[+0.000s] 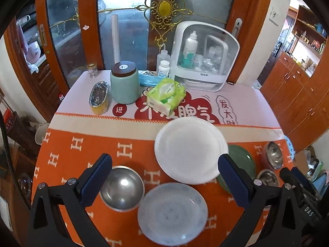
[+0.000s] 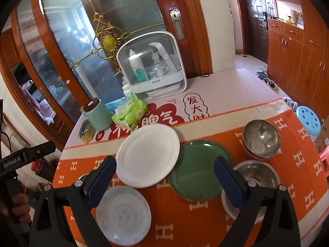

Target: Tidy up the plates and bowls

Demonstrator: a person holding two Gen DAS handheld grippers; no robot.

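Observation:
On the orange cloth lie a white plate (image 1: 190,150) (image 2: 148,157), a pale blue plate (image 1: 172,213) (image 2: 123,215) and a green plate (image 1: 242,162) (image 2: 197,170) partly under the white one. A steel bowl (image 1: 122,188) stands left of the blue plate. Two more steel bowls (image 2: 261,139) (image 2: 257,177) stand at the right, also in the left wrist view (image 1: 272,154) (image 1: 267,177). My left gripper (image 1: 164,177) is open and empty above the plates. My right gripper (image 2: 164,177) is open and empty above the white and green plates.
At the table's back stand a green jar (image 1: 124,82), a tissue pack (image 1: 165,96), a foil tray (image 1: 98,96), bottles (image 1: 163,61) and a white storage box (image 1: 205,55). Glass doors are behind. A blue stool (image 2: 308,123) and wooden cabinets (image 2: 298,51) are to the right.

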